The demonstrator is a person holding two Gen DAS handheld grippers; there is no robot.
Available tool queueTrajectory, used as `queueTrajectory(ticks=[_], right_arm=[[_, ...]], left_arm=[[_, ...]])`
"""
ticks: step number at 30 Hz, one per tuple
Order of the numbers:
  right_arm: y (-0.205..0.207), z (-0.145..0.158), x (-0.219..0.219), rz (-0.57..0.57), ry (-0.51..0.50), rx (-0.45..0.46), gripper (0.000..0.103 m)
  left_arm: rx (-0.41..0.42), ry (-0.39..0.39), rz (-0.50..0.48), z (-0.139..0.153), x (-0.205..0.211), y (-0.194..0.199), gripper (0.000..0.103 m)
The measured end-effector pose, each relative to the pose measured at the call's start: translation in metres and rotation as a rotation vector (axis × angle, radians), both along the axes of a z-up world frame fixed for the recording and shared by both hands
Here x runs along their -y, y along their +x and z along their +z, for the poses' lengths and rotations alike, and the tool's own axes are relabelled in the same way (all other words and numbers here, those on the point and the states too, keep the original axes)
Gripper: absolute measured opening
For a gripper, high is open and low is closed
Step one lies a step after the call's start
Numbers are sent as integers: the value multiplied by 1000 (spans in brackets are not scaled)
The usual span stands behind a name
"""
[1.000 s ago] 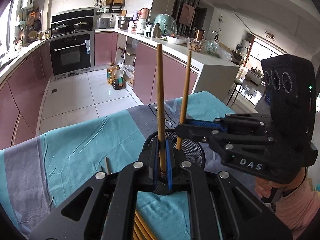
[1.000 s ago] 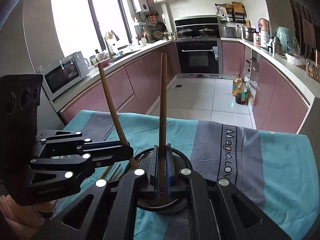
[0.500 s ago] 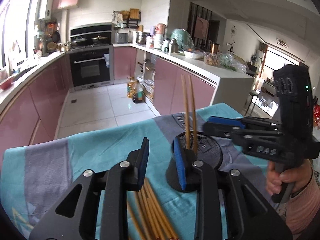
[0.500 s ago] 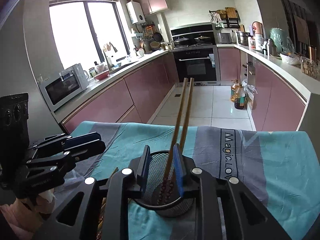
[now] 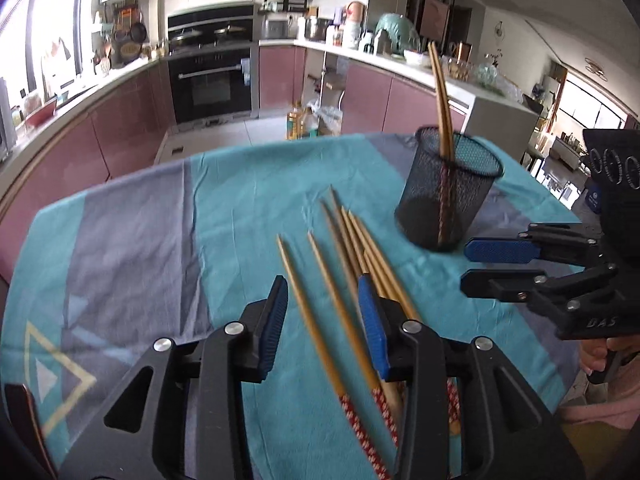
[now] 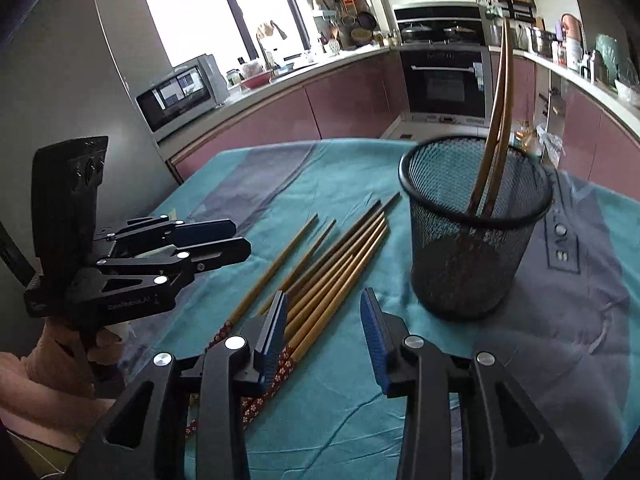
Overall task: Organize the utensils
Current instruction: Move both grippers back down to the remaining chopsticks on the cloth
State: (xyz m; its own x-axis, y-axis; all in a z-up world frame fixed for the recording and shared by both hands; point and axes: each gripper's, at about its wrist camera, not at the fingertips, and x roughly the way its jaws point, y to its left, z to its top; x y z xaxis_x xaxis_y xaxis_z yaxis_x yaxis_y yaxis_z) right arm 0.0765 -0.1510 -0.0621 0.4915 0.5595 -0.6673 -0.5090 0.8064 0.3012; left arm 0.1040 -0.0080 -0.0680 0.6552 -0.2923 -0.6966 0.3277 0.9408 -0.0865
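Left wrist view: left tool (image 5: 323,320) has just been opening, unclenched above loose chopsticks (image 5: 352,248) on the tabletop (image 5: 140,220); mesh holder (image 5: 448,188) at two o'clock; right tool (image 6: 323,332) spread too, empty.

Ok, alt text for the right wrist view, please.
The right gripper, jaws open and empty, hovers over loose chopsticks lying on a teal tablecloth. A black mesh cup to their right holds two chopsticks upright, and the left gripper hangs open at left.
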Motion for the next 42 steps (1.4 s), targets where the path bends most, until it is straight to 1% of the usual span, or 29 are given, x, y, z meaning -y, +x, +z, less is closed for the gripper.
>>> queueTrajectory(ticks=[3,6,12,15,18,22,25,28,36,38,40,42], right_arm=[[3,-14,-7,-7,-4,-42,37],[6,-20,-14,-20,-22,-53,37],[9,-24,-25,-43,-59,-54,36],[12,-27,-27,-51,-78,-60,34],[14,-29,-28,-57,-91,-58,31],[14,-31,-24,-68,-103,-61,28],[13,-31,-19,-80,-111,-65,27],[13,-30,-13,-85,-115,-69,27],[24,-32,-22,-108,-146,-54,27],[26,-32,-24,-125,-150,-49,21],[27,-32,-23,-136,-142,-50,19],[28,-33,-20,-146,-135,-53,14]], left_arm=[[-31,2,1,-15,-4,-3,37],[-58,17,5,-30,1,-4,37],[-100,26,18,-43,5,2,35],[-109,27,20,-46,7,5,34],[-120,31,24,-47,9,9,33],[-119,43,30,-48,10,12,28],[-126,38,34,-48,8,13,25],[-130,37,34,-47,8,14,25],[-129,67,33,-49,13,21,25],[-128,72,43,-49,14,23,19],[-132,61,50,-48,14,25,15],[-134,48,61,-48,13,27,13]])
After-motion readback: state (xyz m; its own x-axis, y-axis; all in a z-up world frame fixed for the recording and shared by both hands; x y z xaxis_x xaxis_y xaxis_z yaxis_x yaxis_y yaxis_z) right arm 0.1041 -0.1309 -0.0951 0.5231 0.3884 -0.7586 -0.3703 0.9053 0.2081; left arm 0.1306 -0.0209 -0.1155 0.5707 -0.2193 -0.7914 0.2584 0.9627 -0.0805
